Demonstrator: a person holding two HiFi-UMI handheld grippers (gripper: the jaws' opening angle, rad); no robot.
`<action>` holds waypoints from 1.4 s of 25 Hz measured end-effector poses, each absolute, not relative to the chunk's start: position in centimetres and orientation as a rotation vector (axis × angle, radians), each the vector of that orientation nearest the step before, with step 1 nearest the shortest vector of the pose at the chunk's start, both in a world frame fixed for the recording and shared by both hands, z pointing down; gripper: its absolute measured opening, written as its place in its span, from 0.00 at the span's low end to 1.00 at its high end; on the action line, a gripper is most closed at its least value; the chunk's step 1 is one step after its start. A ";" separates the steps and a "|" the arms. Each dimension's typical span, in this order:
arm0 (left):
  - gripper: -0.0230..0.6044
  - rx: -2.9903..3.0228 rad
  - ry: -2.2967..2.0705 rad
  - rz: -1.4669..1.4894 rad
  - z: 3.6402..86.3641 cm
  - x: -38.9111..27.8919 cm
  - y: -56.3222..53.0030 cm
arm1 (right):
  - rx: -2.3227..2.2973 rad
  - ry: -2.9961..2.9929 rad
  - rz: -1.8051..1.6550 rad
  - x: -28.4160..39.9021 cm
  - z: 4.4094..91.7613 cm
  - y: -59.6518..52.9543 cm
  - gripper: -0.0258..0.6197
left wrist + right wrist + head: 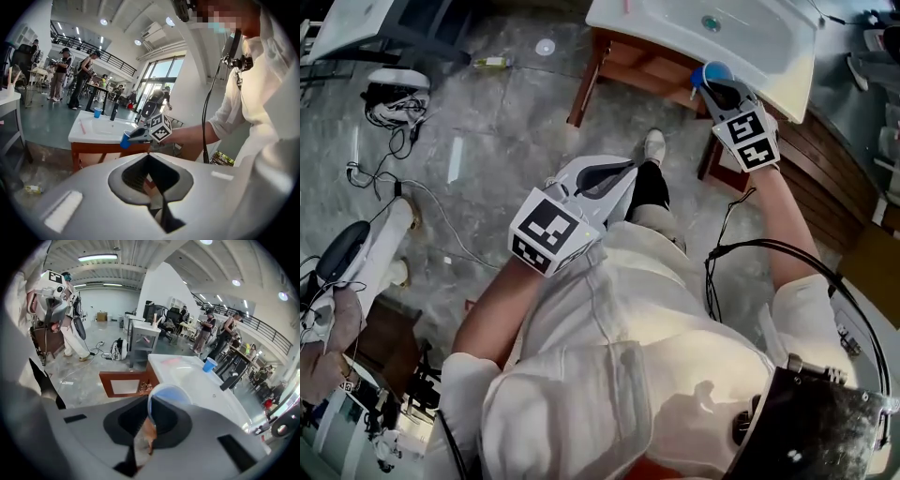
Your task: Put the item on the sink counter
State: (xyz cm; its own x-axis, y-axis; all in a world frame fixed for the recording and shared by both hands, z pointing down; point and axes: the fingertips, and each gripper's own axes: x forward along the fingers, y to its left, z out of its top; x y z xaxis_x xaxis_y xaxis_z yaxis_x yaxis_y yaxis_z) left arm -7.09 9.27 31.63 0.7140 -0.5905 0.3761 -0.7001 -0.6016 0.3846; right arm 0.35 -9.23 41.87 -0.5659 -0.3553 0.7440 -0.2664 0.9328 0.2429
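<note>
Right claw (712, 86) is closed on the small blue plastic cup (717, 73), pads pinching one side of the wall at the rim (149, 420). The cup (168, 394) is held tilted in the air at the near edge of the white sink table (787, 84), not resting on it. In the left gripper view it sits about level with the top, against the front edge (125, 139). Left claw (614, 173) is held back over the person's lap with its jaws together and nothing between them (157, 187). A second blue cup (209, 364) stands on the far side of the table, well apart. Handling judgement: the cup looks thin-walled, light and probably empty, though its inside is only partly visible. The wall will likely flex under a hard pinch, and smooth plastic could slip or pivot about a single rim grip. The present hold — one pad inside, one outside — seems adequate for so light an item. It should be brought upright before release; a tilted base would likely tip or roll on the smooth surface.
</note>
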 end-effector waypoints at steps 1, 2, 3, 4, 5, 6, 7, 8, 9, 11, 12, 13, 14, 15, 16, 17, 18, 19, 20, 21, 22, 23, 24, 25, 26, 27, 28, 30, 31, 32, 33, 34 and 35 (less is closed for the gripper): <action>0.04 2.403 -0.983 0.283 31.9 -7.4 9.9 | 0.441 -2.203 -0.123 -0.1 42.7 -8.4 0.07; 0.04 2.398 -0.982 0.279 32.2 -7.8 10.4 | 0.441 -2.201 -0.117 -0.6 43.5 -7.8 0.07; 0.04 2.394 -0.980 0.277 32.5 -8.2 10.8 | 0.441 -2.197 -0.111 -1.1 44.4 -7.3 0.07; 0.04 2.392 -0.974 0.278 32.8 -8.7 11.1 | 0.439 -2.191 -0.105 -1.7 45.5 -6.8 0.07; 0.04 2.390 -0.967 0.281 33.3 -9.1 11.5 | 0.438 -2.186 -0.097 -2.2 46.6 -6.5 0.07; 0.05 2.388 -0.962 0.285 33.9 -9.5 11.7 | 0.436 -2.181 -0.091 -2.7 47.9 -6.2 0.07; 0.04 2.386 -0.961 0.289 34.5 -9.7 11.9 | 0.435 -2.177 -0.085 -3.1 49.5 -6.0 0.07; 0.04 2.383 -0.960 0.290 35.3 -9.7 12.0 | 0.435 -2.172 -0.079 -3.2 51.1 -5.9 0.07; 0.04 2.380 -0.958 0.291 36.2 -9.5 12.1 | 0.436 -2.166 -0.072 -3.1 53.0 -6.0 0.07; 0.04 2.380 -0.955 0.292 38.2 -9.0 11.9 | 0.443 -2.151 -0.059 -2.8 56.7 -6.4 0.07; 0.04 2.385 -0.955 0.295 39.1 -8.8 11.7 | 0.450 -2.142 -0.059 -2.7 58.6 -6.9 0.07; 0.04 2.394 -0.957 0.301 40.0 -8.8 11.3 | 0.459 -2.133 -0.063 -2.7 60.3 -7.4 0.07; 0.04 2.405 -0.960 0.310 40.8 -8.8 11.0 | 0.468 -2.124 -0.068 -2.6 61.9 -8.1 0.07; 0.04 2.414 -0.963 0.318 41.5 -8.7 10.6 | 0.475 -2.114 -0.071 -2.5 63.3 -8.7 0.07; 0.04 2.420 -0.964 0.322 42.1 -8.5 10.2 | 0.481 -2.104 -0.072 -2.2 64.7 -9.2 0.07; 0.05 2.423 -0.962 0.324 42.8 -8.3 9.9 | 0.487 -2.095 -0.071 -2.0 66.0 -9.8 0.07; 0.04 2.426 -0.959 0.325 43.4 -8.1 9.4 | 0.494 -2.086 -0.072 -1.8 67.2 -10.3 0.07; 0.04 2.427 -0.957 0.327 44.0 -7.9 9.0 | 0.500 -2.079 -0.074 -1.7 68.4 -11.0 0.07; 0.04 2.427 -0.956 0.326 44.6 -7.7 8.5 | 0.505 -2.073 -0.076 -1.6 69.4 -11.6 0.07; 0.04 2.423 -0.956 0.322 45.1 -7.4 8.1 | 0.507 -2.067 -0.081 -1.5 70.4 -12.1 0.07; 0.05 2.419 -0.956 0.315 45.5 -7.1 7.8 | 0.508 -2.063 -0.089 -1.4 71.2 -12.7 0.07; 0.04 2.413 -0.957 0.309 45.9 -6.8 7.4 | 0.509 -2.058 -0.098 -1.4 71.9 -13.4 0.07; 0.04 2.406 -0.958 0.305 46.4 -6.7 7.0 | 0.512 -2.054 -0.105 -1.4 72.6 -14.0 0.07; 0.04 2.395 -0.960 0.301 46.8 -6.5 6.6 | 0.518 -2.052 -0.105 -1.4 73.2 -14.7 0.07; 0.04 2.380 -0.963 0.298 47.2 -6.5 6.4 | 0.527 -2.051 -0.099 -1.4 73.9 -15.4 0.07; 0.04 2.360 -0.969 0.297 47.6 -6.4 6.1 | 0.535 -2.050 -0.094 -1.5 74.5 -16.0 0.07; 0.04 2.341 -0.975 0.297 48.0 -6.4 5.8 | 0.541 -2.046 -0.095 -1.5 75.1 -16.7 0.07; 0.04 2.319 -0.983 0.301 48.9 -6.3 5.2 | 0.548 -2.039 -0.106 -1.6 76.0 -18.1 0.07; 0.04 2.313 -0.985 0.304 49.3 -6.3 4.9 | 0.550 -2.038 -0.109 -1.7 76.5 -18.6 0.07; 0.04 2.306 -0.987 0.307 49.8 -6.2 4.6 | 0.550 -2.038 -0.111 -1.8 77.0 -19.1 0.07; 0.05 2.298 -0.989 0.309 50.2 -6.2 4.3 | 0.549 -2.037 -0.114 -1.8 77.4 -19.6 0.07; 0.04 2.291 -0.990 0.310 50.5 -6.2 4.0 | 0.545 -2.035 -0.119 -1.9 77.8 -20.0 0.07; 0.04 2.285 -0.991 0.309 50.7 -6.2 3.8 | 0.541 -2.033 -0.124 -1.9 78.1 -20.3 0.07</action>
